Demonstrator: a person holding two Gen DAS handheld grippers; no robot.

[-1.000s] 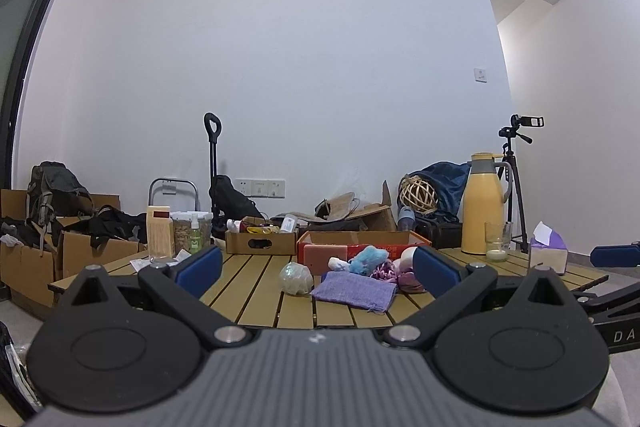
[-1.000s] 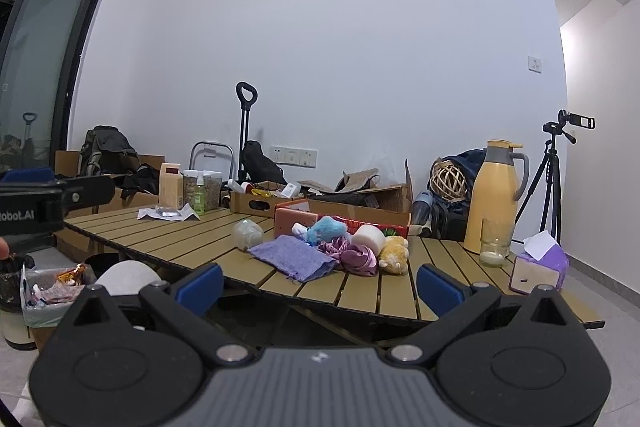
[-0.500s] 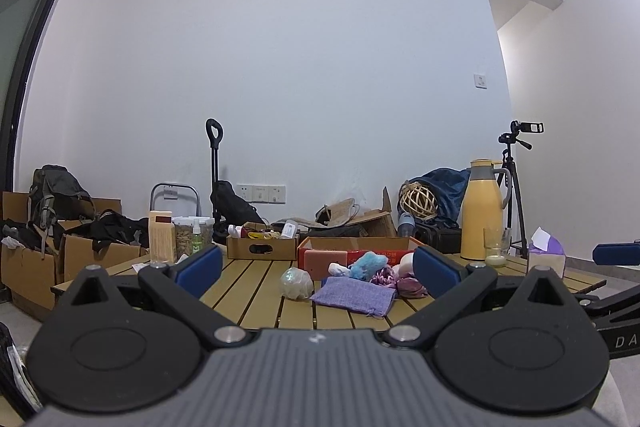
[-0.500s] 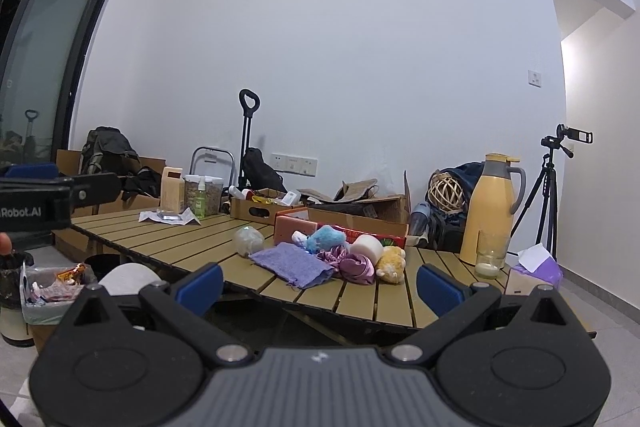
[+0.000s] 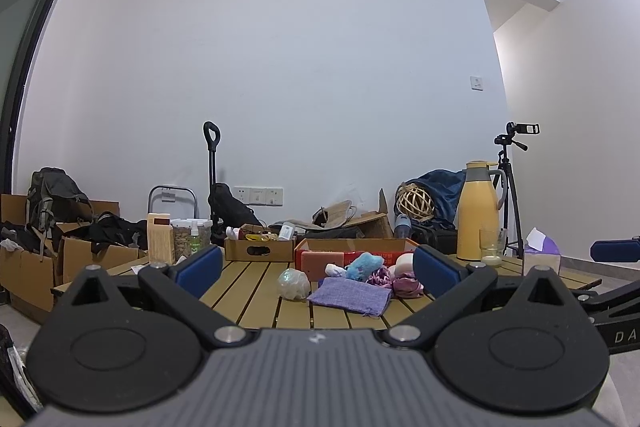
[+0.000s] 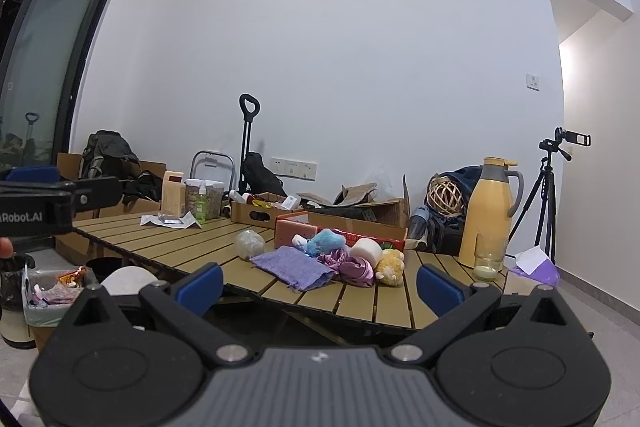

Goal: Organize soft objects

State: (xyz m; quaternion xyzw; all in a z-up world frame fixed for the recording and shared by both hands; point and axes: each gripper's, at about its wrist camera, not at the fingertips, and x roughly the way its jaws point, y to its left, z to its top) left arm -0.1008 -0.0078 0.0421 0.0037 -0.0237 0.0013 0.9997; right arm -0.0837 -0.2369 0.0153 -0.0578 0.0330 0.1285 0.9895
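A white-walled room holds a slatted wooden bench (image 6: 168, 239) with the soft objects heaped near its front edge, before a red box (image 5: 352, 251). From the left: a pale crumpled ball (image 6: 249, 244), a flat purple cloth (image 6: 292, 267), a fluffy blue toy (image 6: 326, 241), a bunched purple fabric (image 6: 354, 267), a white roll (image 6: 366, 250), a yellow plush (image 6: 390, 263). The left gripper (image 5: 316, 267) and right gripper (image 6: 318, 285) both hang spread and empty, short of the pile. Approaching low and pinching 1 item at its bulk would likely serve best.
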